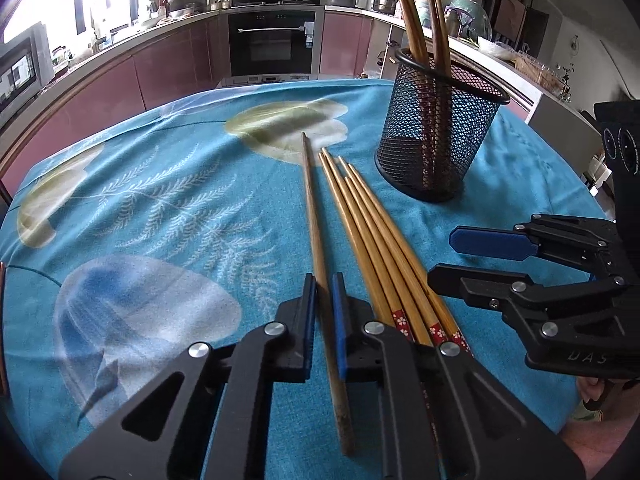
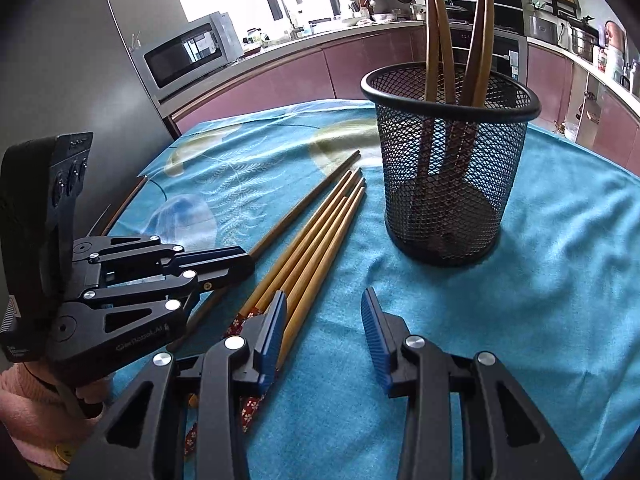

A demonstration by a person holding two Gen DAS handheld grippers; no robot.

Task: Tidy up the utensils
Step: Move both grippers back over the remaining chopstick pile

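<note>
Lying flat: one dark chopstick [image 1: 316, 236], five light chopsticks [image 1: 372, 236].

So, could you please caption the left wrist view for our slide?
Left gripper shut on a dark chopstick beside the bamboo chopsticks, mesh holder behind.

The right tool [image 1: 472, 258] carries raised letters "DAS" on its black body at 4 o'clock in the left wrist view, cut off by the frame edge. The left tool [image 2: 236, 266] bears a white brand mark reading roughly "GenRobot.AI" at 8 o'clock in the right wrist view.
</note>
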